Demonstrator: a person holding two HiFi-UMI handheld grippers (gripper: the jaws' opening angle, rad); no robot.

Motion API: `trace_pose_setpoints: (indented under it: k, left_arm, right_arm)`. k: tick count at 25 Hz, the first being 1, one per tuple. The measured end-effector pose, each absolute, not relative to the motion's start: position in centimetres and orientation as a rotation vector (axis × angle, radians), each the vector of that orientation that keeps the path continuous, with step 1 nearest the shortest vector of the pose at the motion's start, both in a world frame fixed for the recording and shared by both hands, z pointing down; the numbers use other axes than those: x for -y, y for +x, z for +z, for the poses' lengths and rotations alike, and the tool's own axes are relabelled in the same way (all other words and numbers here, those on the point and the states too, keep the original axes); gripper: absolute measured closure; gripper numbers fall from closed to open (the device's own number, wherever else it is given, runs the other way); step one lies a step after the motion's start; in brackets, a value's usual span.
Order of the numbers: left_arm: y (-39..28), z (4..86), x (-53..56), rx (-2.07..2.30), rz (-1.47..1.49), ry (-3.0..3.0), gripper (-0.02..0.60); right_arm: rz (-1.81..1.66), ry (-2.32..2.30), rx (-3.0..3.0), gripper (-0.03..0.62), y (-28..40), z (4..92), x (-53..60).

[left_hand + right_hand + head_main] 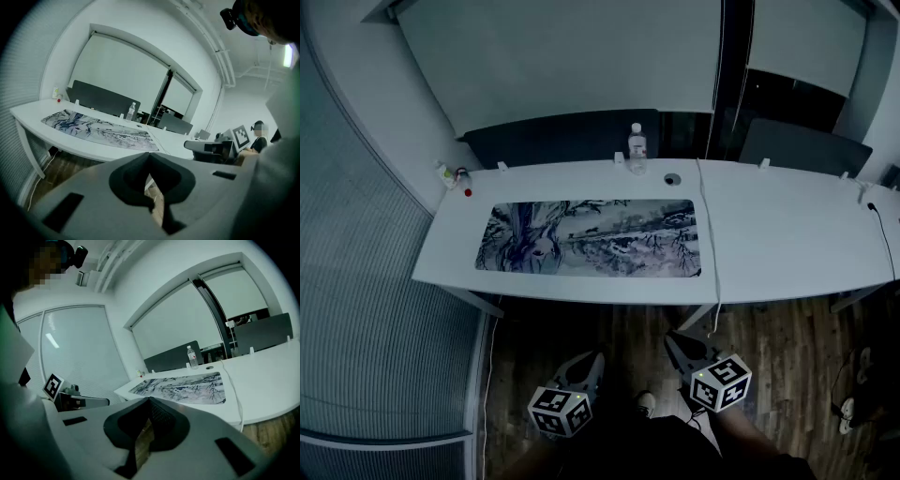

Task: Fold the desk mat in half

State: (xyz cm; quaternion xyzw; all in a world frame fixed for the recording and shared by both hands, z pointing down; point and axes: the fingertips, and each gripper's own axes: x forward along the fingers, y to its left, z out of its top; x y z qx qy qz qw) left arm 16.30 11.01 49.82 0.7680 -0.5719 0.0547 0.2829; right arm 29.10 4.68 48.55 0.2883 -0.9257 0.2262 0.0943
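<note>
The desk mat (591, 237) lies flat on the white desk (787, 234), with its long axis going left to right. Both grippers are low, in front of the desk's near edge, jaws pressed together and empty. The right gripper (677, 345) is below the mat's right end, and the left gripper (591, 364) is below its middle.

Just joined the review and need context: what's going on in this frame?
A person stands in front of the long white desk, holding the left gripper and right gripper low over the wooden floor, short of the desk. Both are shut and empty. The long rectangular desk mat with a blue-grey ink-style print lies flat and unfolded on the desk, untouched. A clear plastic bottle stands behind it.
</note>
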Motion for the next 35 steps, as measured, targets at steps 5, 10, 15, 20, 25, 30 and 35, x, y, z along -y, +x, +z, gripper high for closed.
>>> trace_pose_setpoints:
  k: [5,10,15,20,25,30,35]
  left_arm:
    - [16.2,49.8,-10.8,1.527,0.147,2.061,0.575]
    - [16.2,49.7,-10.9,1.53,0.144,2.061,0.575]
    - [16.1,49.5,-11.3,1.529,0.141,2.064,0.575]
    - [15.9,49.7,-11.7,1.541,0.139,2.055,0.575]
    - [16.0,49.9,-11.9,1.544,0.145,2.043,0.575]
    - [16.0,49.8,-11.9,1.552,0.141,2.043,0.575]
    - [16.2,49.7,-11.7,1.555,0.141,2.044,0.575]
  right_arm:
    - [0.669,0.86,2.745,0.571,29.0,48.5,-4.3]
    - [0.662,0.859,2.75,0.572,28.8,48.3,-4.4]
    - [0.625,0.863,2.761,0.57,28.7,48.0,-4.6]
    - [0.633,0.861,2.753,0.571,28.7,48.5,-4.7]
    - [0.639,0.857,2.756,0.571,28.9,48.4,-4.7]
    - [0.64,0.854,2.765,0.571,28.9,48.4,-4.5]
    - [0.647,0.855,2.767,0.571,29.2,48.4,-4.3]
